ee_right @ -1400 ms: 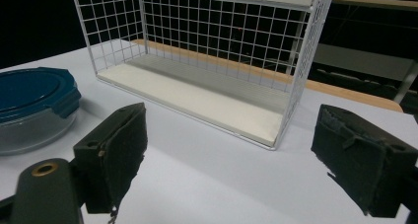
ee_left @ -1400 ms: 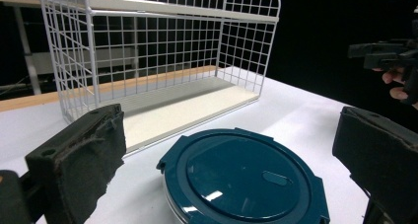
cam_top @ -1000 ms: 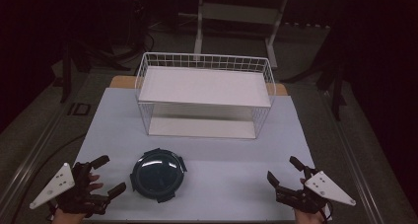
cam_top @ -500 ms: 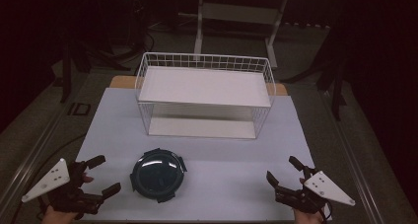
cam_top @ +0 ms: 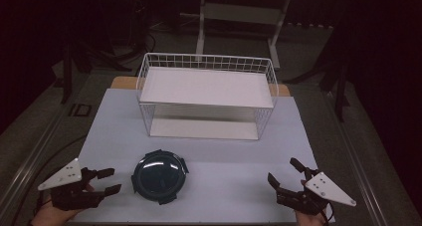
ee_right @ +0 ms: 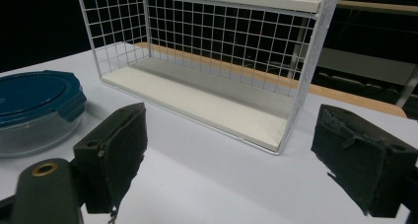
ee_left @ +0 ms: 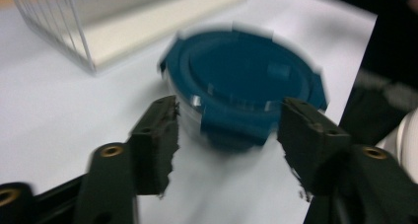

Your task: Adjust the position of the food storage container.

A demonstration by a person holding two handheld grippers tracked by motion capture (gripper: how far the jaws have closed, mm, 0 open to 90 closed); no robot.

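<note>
A round clear container with a dark blue clip-on lid (cam_top: pixel 159 175) sits on the white table (cam_top: pixel 234 159), near its front left. My left gripper (cam_top: pixel 110 180) is open just to the left of it, jaws pointing at it. In the left gripper view the container (ee_left: pixel 244 81) lies just beyond the two spread jaws, blurred. My right gripper (cam_top: pixel 286 173) is open at the table's front right, with nothing between its jaws. From the right gripper view the container (ee_right: pixel 34 105) appears at the far left.
A white wire rack (cam_top: pixel 208 95) with a flat top shelf and a bottom board stands at the middle back of the table; the rack (ee_right: pixel 217 66) is straight ahead in the right gripper view. A dark floor and stands surround the table.
My left gripper slid left and back a second ago, then came forward and right toward the container. The right gripper has barely moved.
</note>
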